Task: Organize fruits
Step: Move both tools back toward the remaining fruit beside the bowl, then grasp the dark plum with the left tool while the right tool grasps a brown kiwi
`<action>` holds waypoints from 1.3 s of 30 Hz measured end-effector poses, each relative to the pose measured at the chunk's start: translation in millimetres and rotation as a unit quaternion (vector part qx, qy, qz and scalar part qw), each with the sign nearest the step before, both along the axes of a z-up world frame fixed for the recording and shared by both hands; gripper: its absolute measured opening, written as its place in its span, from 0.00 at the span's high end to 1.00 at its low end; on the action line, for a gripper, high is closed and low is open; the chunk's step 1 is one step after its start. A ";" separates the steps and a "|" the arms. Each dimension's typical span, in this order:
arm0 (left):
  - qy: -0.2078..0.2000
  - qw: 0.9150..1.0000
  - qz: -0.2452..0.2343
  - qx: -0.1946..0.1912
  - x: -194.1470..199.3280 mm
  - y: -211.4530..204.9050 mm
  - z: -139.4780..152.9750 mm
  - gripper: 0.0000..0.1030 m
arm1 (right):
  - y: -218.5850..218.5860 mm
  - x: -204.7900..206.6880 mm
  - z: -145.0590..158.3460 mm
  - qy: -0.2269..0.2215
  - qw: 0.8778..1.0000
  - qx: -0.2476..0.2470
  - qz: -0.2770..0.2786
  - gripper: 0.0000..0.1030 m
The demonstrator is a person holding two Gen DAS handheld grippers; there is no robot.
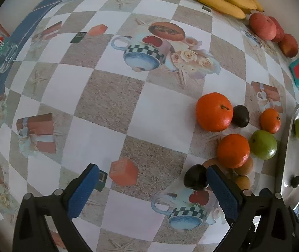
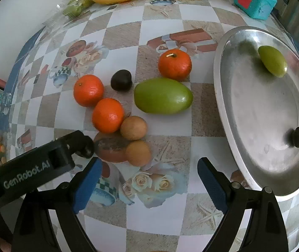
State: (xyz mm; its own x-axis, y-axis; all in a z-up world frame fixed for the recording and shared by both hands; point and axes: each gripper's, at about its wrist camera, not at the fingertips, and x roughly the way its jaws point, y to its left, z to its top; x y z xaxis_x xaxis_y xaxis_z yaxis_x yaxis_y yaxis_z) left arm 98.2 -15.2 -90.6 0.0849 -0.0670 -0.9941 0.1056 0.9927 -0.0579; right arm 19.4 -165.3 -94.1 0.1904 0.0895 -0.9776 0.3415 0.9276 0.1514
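Dark plum [image 1: 195, 177]: just inside the left gripper's [image 1: 152, 181] right finger, touching its blue pad [image 1: 223, 191]; likely light, firm, smooth-skinned, apt to roll.
Left gripper: spread wide, nothing clamped.
Right gripper [image 2: 149, 175]: released, empty, over the oilcloth [image 2: 170, 220].
Hold: across the plum's widest part, gently, to avoid bruising.
Steel tray [image 2: 254, 168]: holds one green fruit [image 2: 272, 61] and one dark plum [image 2: 298, 136].
Tangerines [image 2: 108, 115]: clustered loose beside a second green fruit [image 2: 163, 95].
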 end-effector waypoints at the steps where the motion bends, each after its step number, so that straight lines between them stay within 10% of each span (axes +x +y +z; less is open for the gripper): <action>1: -0.001 1.000 -0.003 -0.001 -0.7 -0.7 0.3 0.00 | -0.1 0.6 -0.7 0.000 1.000 0.000 0.000 0.11; 7: -0.003 1.000 -0.016 -0.013 -6.4 -16.2 4.2 0.05 | 2.1 1.4 0.9 -0.007 1.000 -0.009 0.014 0.26; 17: 0.011 0.998 -0.048 -0.049 -5.7 -33.3 11.2 0.52 | 16.0 10.9 0.5 -0.016 0.999 -0.009 0.033 0.56; 39: 0.024 0.995 -0.056 -0.075 -4.4 -45.1 9.0 0.73 | 21.0 14.6 -3.1 -0.023 0.999 0.020 0.028 0.75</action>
State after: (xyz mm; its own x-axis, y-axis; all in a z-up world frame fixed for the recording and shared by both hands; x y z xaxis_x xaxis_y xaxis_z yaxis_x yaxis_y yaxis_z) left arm 93.8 -60.4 -81.6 0.0213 -0.2215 -0.9749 0.2080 0.9548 -0.2123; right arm 33.9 -144.3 -97.1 0.2284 0.1392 -0.9636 0.2808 0.9382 0.2021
